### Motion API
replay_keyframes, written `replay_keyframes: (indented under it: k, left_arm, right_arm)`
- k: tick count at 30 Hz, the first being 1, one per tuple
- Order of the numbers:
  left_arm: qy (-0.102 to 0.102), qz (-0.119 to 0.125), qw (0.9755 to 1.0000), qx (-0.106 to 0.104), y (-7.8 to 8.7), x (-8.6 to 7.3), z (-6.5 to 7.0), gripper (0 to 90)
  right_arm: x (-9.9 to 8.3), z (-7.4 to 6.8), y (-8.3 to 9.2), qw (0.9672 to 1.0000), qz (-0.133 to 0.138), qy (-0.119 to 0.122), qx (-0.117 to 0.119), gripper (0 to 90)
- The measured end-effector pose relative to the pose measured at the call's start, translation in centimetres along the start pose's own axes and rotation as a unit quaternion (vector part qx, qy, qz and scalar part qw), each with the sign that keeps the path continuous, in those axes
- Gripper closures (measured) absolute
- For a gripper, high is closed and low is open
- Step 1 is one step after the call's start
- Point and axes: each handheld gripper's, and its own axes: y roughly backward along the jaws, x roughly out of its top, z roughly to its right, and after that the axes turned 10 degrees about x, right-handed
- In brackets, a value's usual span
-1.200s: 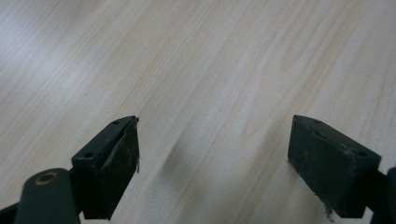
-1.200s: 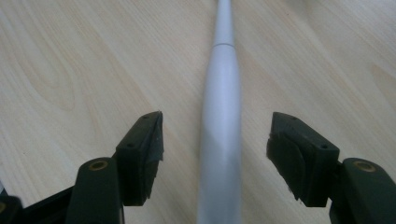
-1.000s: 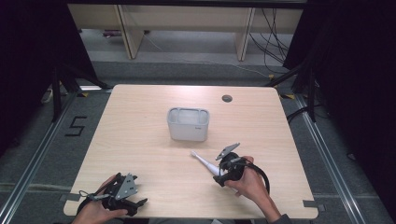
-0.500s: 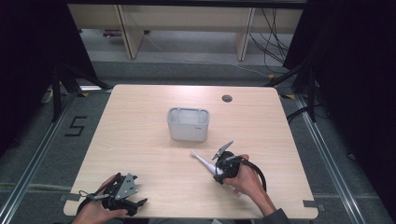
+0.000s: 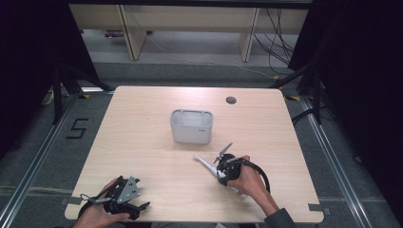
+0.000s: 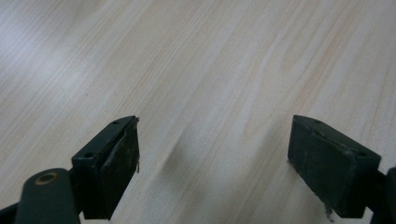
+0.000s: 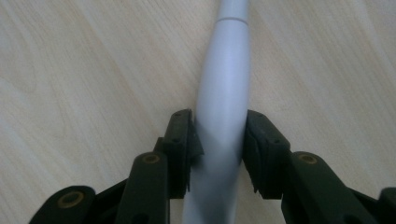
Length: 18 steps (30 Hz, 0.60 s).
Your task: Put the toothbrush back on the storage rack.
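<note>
The right gripper (image 7: 219, 154) has just been closing its 2 jaws and now pinches the white handle (image 7: 223, 93), which lies flat on the wooden table (image 5: 142, 142) just in front of the grey bin (image 5: 191, 126), probably for lifting. The left gripper (image 6: 215, 158) rests wide apart and empty near the table's front edge.
</note>
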Motion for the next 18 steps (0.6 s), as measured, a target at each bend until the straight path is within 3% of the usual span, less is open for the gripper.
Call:
replay_keyframes:
  k: [2, 5, 16, 17, 18]
  left_arm:
    - [0.000, 0.000, 1.0000, 0.000, 0.0, 0.0, 0.0, 16.4]
    - [0.000, 0.000, 1.0000, 0.000, 0.0, 0.0, 0.0, 16.4]
    - [0.000, 0.000, 1.0000, 0.000, 0.0, 0.0, 0.0, 16.4]
    - [0.000, 0.000, 1.0000, 0.000, 0.0, 0.0, 0.0, 16.4]
    - [0.000, 0.000, 1.0000, 0.000, 0.0, 0.0, 0.0, 16.4]
  right_arm:
    - [0.1, 0.1, 0.0, 0.9999, -0.006, 0.013, 0.000, 64.8]
    - [0.4, 0.0, 0.1, 0.9998, -0.020, 0.009, 0.005, 65.5]
    - [1.6, -0.1, -0.1, 0.9969, -0.074, 0.027, 0.003, 66.1]
    - [1.7, -0.3, -0.1, 0.9967, -0.080, 0.010, 0.004, 66.1]
    - [1.8, -0.1, -0.2, 0.9962, -0.082, 0.030, 0.005, 66.1]
